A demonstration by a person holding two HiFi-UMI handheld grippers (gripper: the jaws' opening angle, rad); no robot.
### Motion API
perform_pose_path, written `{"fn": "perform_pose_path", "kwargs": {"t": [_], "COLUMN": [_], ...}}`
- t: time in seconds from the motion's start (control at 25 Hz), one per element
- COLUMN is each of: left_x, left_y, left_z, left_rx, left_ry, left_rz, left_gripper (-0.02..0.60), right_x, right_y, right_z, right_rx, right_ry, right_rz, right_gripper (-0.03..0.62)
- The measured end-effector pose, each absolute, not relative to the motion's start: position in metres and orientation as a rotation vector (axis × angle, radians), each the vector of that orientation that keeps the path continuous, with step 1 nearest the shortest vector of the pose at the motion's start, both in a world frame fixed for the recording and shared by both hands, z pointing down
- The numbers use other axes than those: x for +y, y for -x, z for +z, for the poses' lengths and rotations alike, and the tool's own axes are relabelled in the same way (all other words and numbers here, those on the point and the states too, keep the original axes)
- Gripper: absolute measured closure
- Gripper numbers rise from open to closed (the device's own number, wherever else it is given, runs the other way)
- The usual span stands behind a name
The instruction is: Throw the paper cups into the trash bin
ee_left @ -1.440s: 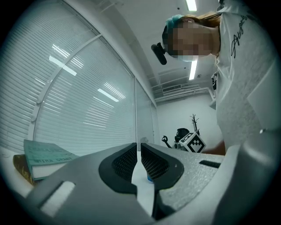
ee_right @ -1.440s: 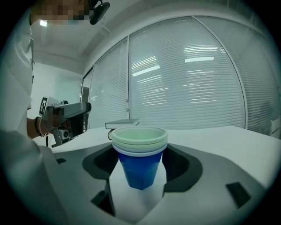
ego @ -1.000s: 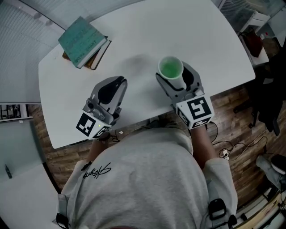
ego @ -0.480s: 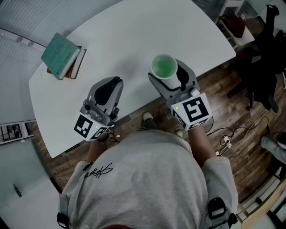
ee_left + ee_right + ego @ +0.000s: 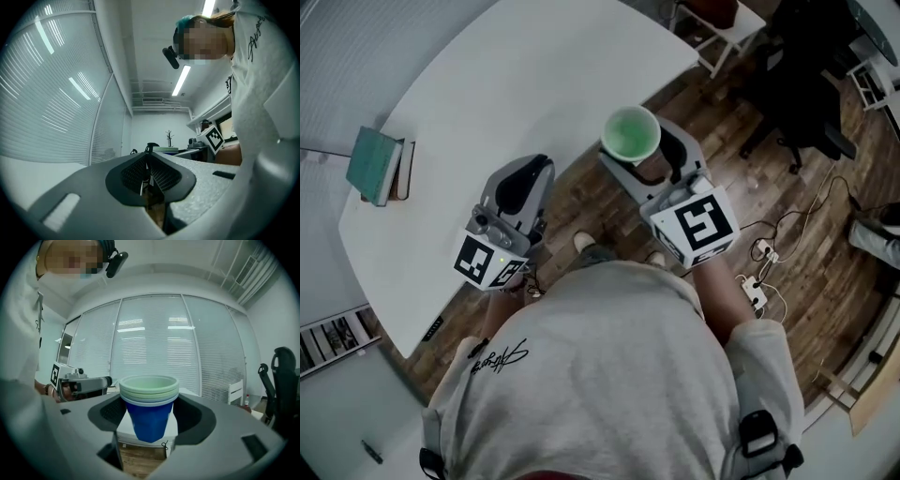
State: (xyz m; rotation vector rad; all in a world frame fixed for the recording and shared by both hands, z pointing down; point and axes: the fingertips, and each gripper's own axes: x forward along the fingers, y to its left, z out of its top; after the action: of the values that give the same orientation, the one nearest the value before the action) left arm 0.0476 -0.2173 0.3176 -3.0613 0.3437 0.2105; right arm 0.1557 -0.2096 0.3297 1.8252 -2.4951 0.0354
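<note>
Right gripper [image 5: 645, 156] clamps stacked paper cups [image 5: 149, 413], blue outermost; left gripper [image 5: 534, 171] closed, empty; shirt script [image 5: 499, 356] unreadable.

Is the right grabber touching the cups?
Touching. The right gripper view shows the right gripper with its jaws pressed against both sides of the stacked cups, holding them up.

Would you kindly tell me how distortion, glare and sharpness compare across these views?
Head view: table edge bows, light even, sharp. Left gripper view: heavy fisheye, dark corners, ceiling lights glaring, left gripper close and soft. Right gripper view: same fisheye, bright blinds behind, cups crisp.
</note>
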Motion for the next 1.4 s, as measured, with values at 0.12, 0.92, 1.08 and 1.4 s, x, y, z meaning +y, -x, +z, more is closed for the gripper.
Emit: {"fn": "perform_pose_path", "kwargs": {"t": [0.12,0.92,1.08,1.4], "left_x": [-0.199,-0.094,-0.071,-0.037], "left_y": [-0.080,-0.227,-0.248,-0.279], "left_z": [0.317,0.316,0.317,0.317], "left_rx": [0.240,-0.293,-0.387,-0.577], "left_ry": [3.069,3.083,3.078,3.058], "left_rz": [0.215,0.240,0.236,0.225], "left_gripper": [0.551,0.551,0.551,0.551], "right_x": [-0.184,-0.042,-0.015,0.025], "right_y": [-0.186,-0.316,-0.333,-0.354], "right_z": [0.325,0.328,0.329,0.333], "right_rx": [-2.444,-2.097,-2.036,-1.905], "right_ry": [-1.903,-2.296,-2.353,-2.469], "right_rz": [0.027,0.035,0.054,0.069], "right_gripper": [0.281,0.281,0.281,0.281]}}
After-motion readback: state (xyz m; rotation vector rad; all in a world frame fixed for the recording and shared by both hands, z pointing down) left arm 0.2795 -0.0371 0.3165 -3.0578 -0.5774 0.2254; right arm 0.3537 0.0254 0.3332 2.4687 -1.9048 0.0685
